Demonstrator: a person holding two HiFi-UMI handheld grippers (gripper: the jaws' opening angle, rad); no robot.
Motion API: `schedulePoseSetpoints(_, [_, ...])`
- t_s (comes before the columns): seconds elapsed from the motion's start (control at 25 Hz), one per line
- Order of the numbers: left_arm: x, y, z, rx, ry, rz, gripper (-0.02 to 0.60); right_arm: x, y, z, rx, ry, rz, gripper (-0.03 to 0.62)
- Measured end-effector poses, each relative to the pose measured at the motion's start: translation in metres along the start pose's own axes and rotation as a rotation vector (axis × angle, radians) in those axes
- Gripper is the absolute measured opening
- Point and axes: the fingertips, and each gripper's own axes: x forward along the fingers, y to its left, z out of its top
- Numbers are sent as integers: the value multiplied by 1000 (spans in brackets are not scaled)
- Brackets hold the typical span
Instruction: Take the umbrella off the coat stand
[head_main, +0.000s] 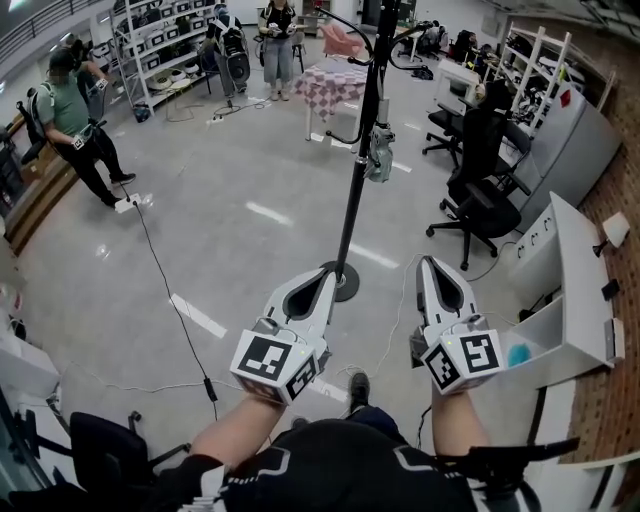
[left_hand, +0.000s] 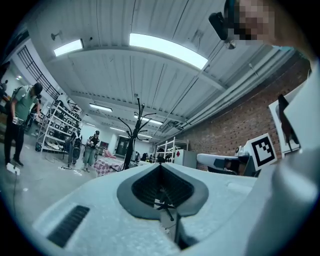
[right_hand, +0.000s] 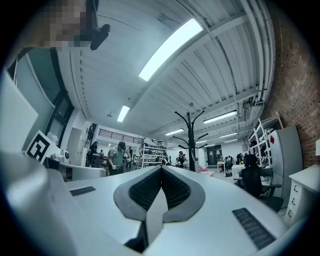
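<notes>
I'm holding the left tool (head_main: 329, 274) and right tool (head_main: 431, 264) shut and empty, well short of the stand (head_main: 352, 215). The umbrella (head_main: 379, 152) is hanging folded partway up it, probably light and soft-sided, so I'm favouring its stiffer top end.

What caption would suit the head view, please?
Left gripper and right gripper, shut and empty, face the coat stand holding the umbrella.
</notes>
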Motion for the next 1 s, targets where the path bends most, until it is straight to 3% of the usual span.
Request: schedulePoseSetpoints(1.0, [223, 0, -16, 53, 3, 92, 10, 118, -181, -20, 38, -43, 179, 2])
